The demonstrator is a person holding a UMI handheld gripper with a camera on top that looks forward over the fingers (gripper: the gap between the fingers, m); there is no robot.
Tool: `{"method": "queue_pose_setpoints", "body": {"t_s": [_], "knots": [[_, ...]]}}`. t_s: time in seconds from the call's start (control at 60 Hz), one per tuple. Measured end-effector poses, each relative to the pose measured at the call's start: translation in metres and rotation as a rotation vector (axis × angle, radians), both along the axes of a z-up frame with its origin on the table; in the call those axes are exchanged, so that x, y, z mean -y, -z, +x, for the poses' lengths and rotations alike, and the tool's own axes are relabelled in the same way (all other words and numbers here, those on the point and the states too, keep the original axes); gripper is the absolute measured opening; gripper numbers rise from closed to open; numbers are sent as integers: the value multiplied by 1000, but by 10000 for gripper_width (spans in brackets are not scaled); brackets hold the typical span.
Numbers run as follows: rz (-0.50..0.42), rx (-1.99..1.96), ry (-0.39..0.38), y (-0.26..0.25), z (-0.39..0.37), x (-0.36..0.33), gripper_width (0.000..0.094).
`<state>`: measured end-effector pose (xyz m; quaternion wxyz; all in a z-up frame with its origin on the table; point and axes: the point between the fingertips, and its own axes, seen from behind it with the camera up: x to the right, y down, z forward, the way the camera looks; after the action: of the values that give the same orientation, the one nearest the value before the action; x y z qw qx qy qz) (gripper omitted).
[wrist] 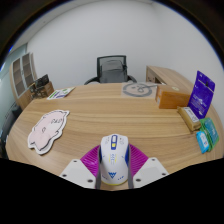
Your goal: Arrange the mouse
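Right at the bottom centre of the frame, my gripper (114,172) has its two fingers with magenta pads (93,167) pressed in on either flank of the white computer mouse with blue and purple trim (114,158), so I judge I am pinching it, though the contact on the right side is hard to read. The mouse sits at the near edge of the long wooden table (110,115), pointing away from me, and I cannot tell whether it is lifted or resting on the wood. To the left of it, in the lower left of the frame, lies a white cat-shaped mouse mat with pink printing (48,131), well apart from the mouse. On the right side of the frame stand a small teal box (206,137), a yellow-and-white carton (190,118) and, behind them, a purple upright card (203,93) beside a brown cardboard box (171,97). Further up the table, near the centre right, is a round grey patterned coaster (137,89), and at the upper left some loose white papers (58,93). Beyond the far edge stands a black office chair (114,70) against a white wall. As for progress, I would say the mouse is in hand but not yet placed; carrying it to its spot, probably the mat, and letting go are left.
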<state>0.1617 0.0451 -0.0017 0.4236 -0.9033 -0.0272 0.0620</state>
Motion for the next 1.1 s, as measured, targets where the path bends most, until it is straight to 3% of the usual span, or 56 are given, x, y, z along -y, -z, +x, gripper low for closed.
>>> {"method": "queue_pose_setpoints", "body": {"t_s": [0.217,0.383,0.517,0.583,0.617,0.767,0.8,0.833,0.883,1.1], "knots": [[76,-83,-72,-59,-145,-46,358],[50,-86,-96,-45,-256,-83,358],[12,-14,-14,-17,-282,-101,357],[-58,21,39,5,-283,-94,364],[-28,31,57,1,-282,-98,366],[-78,75,83,2,-276,-91,565],[-96,70,93,0,-277,-85,684],[-91,57,96,-5,-280,-79,874],[-73,37,90,-20,-285,-66,832],[-8,1,128,-83,-294,25,843]]}}
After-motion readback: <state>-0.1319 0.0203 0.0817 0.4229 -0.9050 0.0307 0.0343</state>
